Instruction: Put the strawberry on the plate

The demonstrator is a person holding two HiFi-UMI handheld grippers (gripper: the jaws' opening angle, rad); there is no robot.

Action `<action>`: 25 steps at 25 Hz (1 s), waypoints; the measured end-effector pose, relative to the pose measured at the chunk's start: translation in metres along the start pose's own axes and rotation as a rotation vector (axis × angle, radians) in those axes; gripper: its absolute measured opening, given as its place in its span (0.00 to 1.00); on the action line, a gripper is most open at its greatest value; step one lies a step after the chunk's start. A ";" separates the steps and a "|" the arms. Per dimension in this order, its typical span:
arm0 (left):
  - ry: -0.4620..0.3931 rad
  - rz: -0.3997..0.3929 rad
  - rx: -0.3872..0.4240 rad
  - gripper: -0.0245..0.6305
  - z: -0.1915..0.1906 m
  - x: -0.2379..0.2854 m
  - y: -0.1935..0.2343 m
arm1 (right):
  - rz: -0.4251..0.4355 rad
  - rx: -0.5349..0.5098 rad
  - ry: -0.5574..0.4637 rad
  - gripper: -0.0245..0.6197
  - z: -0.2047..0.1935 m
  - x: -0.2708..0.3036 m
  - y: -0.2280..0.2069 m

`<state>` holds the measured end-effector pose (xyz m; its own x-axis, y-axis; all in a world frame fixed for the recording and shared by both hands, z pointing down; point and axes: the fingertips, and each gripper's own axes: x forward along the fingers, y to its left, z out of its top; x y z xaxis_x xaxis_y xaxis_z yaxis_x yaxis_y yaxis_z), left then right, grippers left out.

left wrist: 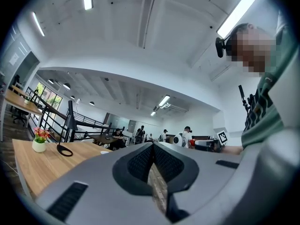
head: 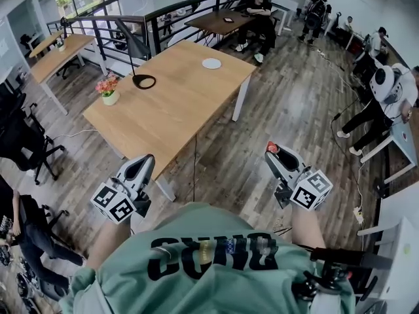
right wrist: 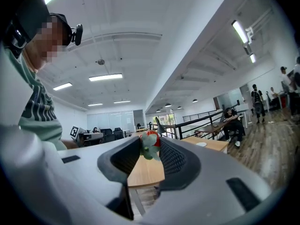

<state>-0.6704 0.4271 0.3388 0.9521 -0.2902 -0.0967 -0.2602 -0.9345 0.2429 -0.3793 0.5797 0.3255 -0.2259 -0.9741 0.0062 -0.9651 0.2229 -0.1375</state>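
The strawberry [head: 272, 148], red with a green leafy cap, sits pinched at the tips of my right gripper [head: 272, 152], over the wood floor short of the table. In the right gripper view the strawberry [right wrist: 150, 144] is held between the two dark pads of the right gripper [right wrist: 151, 147]. A small white plate [head: 211, 63] lies near the far end of the light wooden table [head: 177, 103]; the plate [right wrist: 201, 144] also shows small beyond the right jaws. My left gripper [head: 145, 160] hovers at the table's near corner, its jaws shut with nothing between them, tips touching [left wrist: 153, 146].
A pot of pink flowers [head: 109, 90] and a black lamp with a ring base [head: 143, 81] stand on the table's left side. Black railings [head: 163, 18] run behind it. Office chairs [head: 26, 142] stand left, people and desks at the back and right.
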 end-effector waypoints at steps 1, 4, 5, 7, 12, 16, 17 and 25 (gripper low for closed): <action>0.000 0.000 0.001 0.04 -0.001 0.002 -0.004 | -0.009 0.013 -0.002 0.24 -0.001 -0.005 -0.005; 0.005 -0.002 0.004 0.04 -0.006 0.010 -0.016 | -0.019 0.034 -0.007 0.25 -0.003 -0.018 -0.015; 0.006 -0.003 0.006 0.04 -0.008 0.014 -0.021 | -0.018 0.032 -0.007 0.24 -0.003 -0.022 -0.019; 0.009 -0.005 0.009 0.04 -0.010 0.022 -0.029 | -0.015 0.028 -0.009 0.24 -0.001 -0.030 -0.026; 0.019 -0.013 0.019 0.04 -0.018 0.045 -0.057 | -0.007 0.025 -0.019 0.24 0.001 -0.057 -0.046; 0.029 -0.028 0.027 0.04 -0.024 0.064 -0.081 | -0.011 0.029 -0.033 0.25 0.001 -0.085 -0.062; 0.032 -0.033 0.027 0.04 -0.026 0.069 -0.088 | -0.013 0.030 -0.037 0.25 0.001 -0.092 -0.066; 0.088 -0.098 0.034 0.04 -0.043 0.108 -0.140 | -0.056 0.065 -0.056 0.25 -0.013 -0.150 -0.093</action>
<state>-0.5237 0.5355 0.3363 0.9831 -0.1798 -0.0331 -0.1695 -0.9643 0.2036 -0.2569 0.7058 0.3498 -0.1625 -0.9859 -0.0392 -0.9649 0.1671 -0.2026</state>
